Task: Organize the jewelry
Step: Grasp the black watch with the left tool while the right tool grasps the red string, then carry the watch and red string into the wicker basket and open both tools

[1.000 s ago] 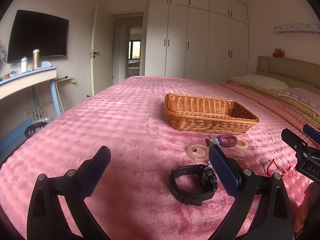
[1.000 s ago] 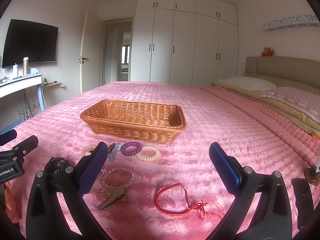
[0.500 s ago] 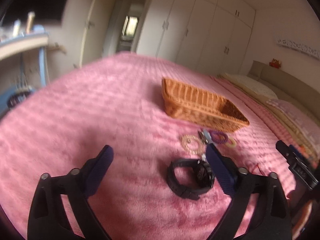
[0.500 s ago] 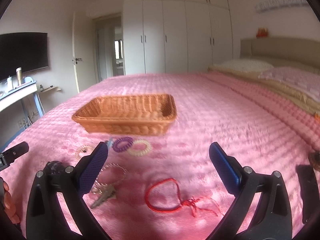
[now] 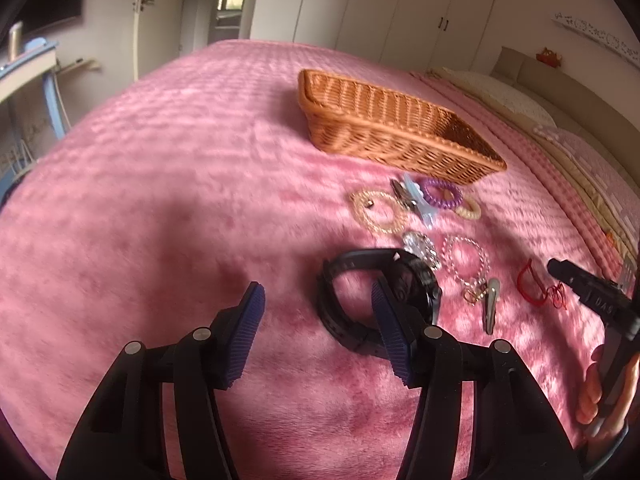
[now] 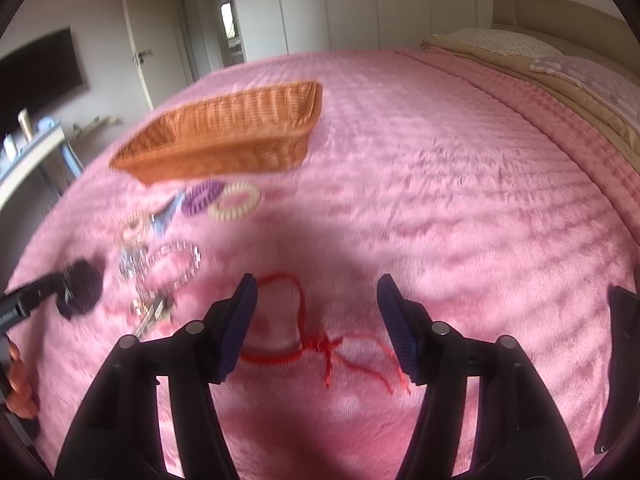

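Note:
A wicker basket (image 5: 392, 136) (image 6: 236, 140) stands on the pink bed. Jewelry lies in front of it: a black watch (image 5: 360, 292) (image 6: 80, 286), a purple coil tie (image 5: 442, 193) (image 6: 202, 197), a cream coil tie (image 6: 235, 201), a beaded bracelet (image 5: 378, 212), a pink bead bracelet (image 5: 466, 256) (image 6: 172, 264), a hair clip (image 5: 491, 306) and a red string bracelet (image 6: 296, 332) (image 5: 534, 286). My left gripper (image 5: 318, 300) is open just above the bed, its right finger over the watch. My right gripper (image 6: 316, 294) is open over the red string.
The pink bedspread (image 5: 160, 200) stretches wide to the left and behind the basket. Pillows (image 6: 560, 64) lie at the right by the headboard. A desk (image 5: 24, 68) and a door stand at the left wall. A dark object (image 6: 620, 360) lies at the right edge.
Both grippers have tilted down and moved closer to the bed. The left one came nearer the watch, the right one came over the red string. Both stay open.

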